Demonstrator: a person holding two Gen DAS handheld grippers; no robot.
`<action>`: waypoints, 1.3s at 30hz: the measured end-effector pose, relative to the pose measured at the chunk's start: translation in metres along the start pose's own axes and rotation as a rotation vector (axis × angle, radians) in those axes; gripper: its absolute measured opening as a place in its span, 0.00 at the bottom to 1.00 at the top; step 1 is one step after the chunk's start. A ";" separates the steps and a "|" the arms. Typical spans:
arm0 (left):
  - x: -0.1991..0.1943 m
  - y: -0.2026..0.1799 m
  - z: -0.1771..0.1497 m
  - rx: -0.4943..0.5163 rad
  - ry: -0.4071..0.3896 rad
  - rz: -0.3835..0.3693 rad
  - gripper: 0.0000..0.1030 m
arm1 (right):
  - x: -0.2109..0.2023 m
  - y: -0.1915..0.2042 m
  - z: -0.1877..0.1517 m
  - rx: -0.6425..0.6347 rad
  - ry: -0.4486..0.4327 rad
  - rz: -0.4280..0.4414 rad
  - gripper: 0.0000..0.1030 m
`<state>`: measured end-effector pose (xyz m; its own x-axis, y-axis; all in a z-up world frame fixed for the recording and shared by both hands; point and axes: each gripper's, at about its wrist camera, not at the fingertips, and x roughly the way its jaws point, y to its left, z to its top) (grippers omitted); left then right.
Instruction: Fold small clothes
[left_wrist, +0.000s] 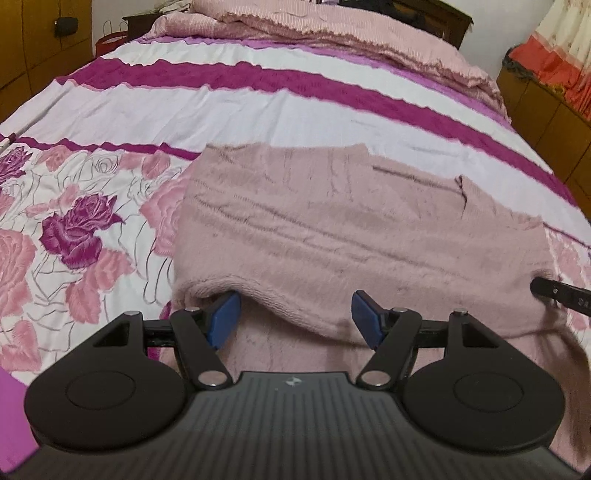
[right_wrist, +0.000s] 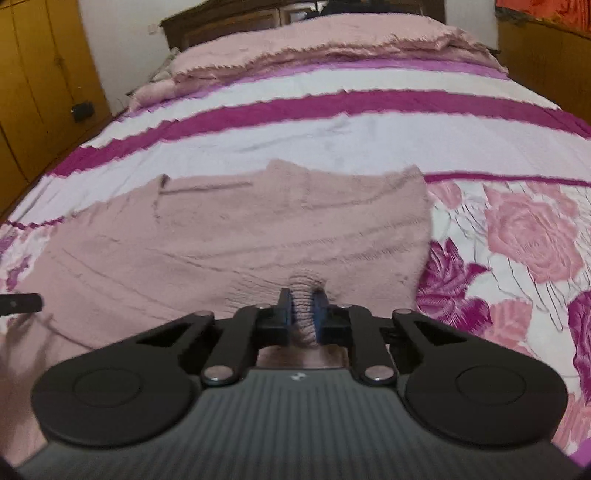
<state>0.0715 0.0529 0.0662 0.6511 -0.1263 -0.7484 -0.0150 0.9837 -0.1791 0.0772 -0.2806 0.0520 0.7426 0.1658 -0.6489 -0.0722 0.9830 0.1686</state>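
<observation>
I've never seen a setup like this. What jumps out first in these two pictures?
A fuzzy pink sweater lies spread on a bedspread printed with big magenta and pink roses and stripes. The right tongs are pinched shut on a bunched bit of the sweater's near edge. The left tongs stand open over the near edge on the other side, blue pads apart.

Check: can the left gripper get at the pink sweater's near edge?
Probably yes. The left gripper is open, with the pink sweater's near fold between its pads, nothing blocking; the right gripper pinches another bunch.
</observation>
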 end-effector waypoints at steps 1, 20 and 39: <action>0.000 0.000 0.001 -0.006 -0.008 -0.004 0.71 | -0.005 0.003 0.005 -0.001 -0.015 0.011 0.12; 0.026 0.003 0.002 -0.019 0.011 -0.024 0.71 | 0.034 -0.029 0.023 0.104 -0.063 -0.147 0.13; 0.040 -0.003 0.019 0.044 -0.031 0.015 0.71 | -0.015 -0.044 0.008 0.246 -0.094 -0.016 0.21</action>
<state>0.1118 0.0476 0.0490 0.6745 -0.1082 -0.7303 0.0079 0.9902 -0.1394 0.0750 -0.3273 0.0599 0.8020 0.1307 -0.5828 0.0957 0.9350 0.3414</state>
